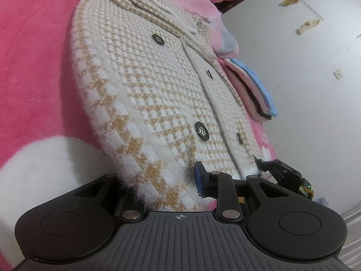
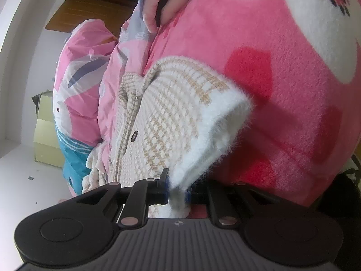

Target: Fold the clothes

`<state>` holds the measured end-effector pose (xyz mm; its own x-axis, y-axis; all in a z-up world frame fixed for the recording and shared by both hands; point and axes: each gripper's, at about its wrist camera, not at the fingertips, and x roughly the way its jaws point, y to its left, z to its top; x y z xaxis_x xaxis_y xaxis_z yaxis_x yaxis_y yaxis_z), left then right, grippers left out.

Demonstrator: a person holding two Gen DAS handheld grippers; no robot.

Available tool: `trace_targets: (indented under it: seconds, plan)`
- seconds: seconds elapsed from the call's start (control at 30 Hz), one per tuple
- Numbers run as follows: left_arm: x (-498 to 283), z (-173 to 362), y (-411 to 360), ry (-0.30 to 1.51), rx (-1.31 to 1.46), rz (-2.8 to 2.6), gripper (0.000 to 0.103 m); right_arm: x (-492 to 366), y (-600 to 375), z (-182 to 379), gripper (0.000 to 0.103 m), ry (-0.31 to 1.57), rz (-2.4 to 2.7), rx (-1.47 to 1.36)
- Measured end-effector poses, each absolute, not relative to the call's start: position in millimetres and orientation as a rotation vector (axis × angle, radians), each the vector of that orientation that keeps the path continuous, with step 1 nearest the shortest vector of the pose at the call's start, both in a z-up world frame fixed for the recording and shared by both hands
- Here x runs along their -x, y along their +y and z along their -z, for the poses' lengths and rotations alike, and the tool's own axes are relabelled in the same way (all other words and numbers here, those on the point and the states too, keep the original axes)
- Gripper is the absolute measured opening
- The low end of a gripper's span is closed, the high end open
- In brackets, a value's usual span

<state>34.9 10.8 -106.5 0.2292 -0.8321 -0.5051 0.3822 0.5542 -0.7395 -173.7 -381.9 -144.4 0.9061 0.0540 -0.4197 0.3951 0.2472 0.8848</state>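
A cream and tan checked knit cardigan (image 1: 158, 85) with black buttons and fuzzy white trim lies on a pink fleece blanket (image 1: 33, 67). My left gripper (image 1: 167, 187) is at its hem; the fuzzy hem fills the gap between the jaws, and only the right blue-padded finger (image 1: 199, 176) shows. In the right wrist view my right gripper (image 2: 177, 187) is shut on the fuzzy white hem corner (image 2: 203, 140) of the cardigan (image 2: 162, 117), holding it lifted off the blanket (image 2: 282, 90). The other gripper shows at the cardigan's far corner (image 1: 286, 171).
A folded pink and blue garment (image 1: 252, 85) lies beyond the cardigan. A rumpled pink patterned quilt (image 2: 83, 85) is piled at the bed's edge. A white wall (image 1: 304, 45) and a yellow-green box (image 2: 45, 131) on the floor stand beside the bed.
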Motion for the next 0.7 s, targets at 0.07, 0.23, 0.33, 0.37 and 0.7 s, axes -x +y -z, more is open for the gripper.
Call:
trace_targets:
  seconds: [0.07,0.23,0.33,0.37,0.7]
  plan:
    - [-35,107,11,1.025,0.529,0.895,0.024,173,-381,143,0.012,0.409,0.243,-1.295]
    - [-35,107,10,1.024,0.523,0.893,0.024,185,-384,159,0.011,0.325,0.224,-1.436]
    - [-35,108,10,1.018,0.528,0.894,0.024,191,-387,175,0.008,0.278,0.201,-1.544]
    - [-35,109,11,1.017,0.529,0.894,0.024,190,-388,175,0.007,0.28,0.199,-1.548]
    - [-37,109,13,1.023,0.531,0.895,0.024,182,-393,166,0.008,0.342,0.178,-1.456]
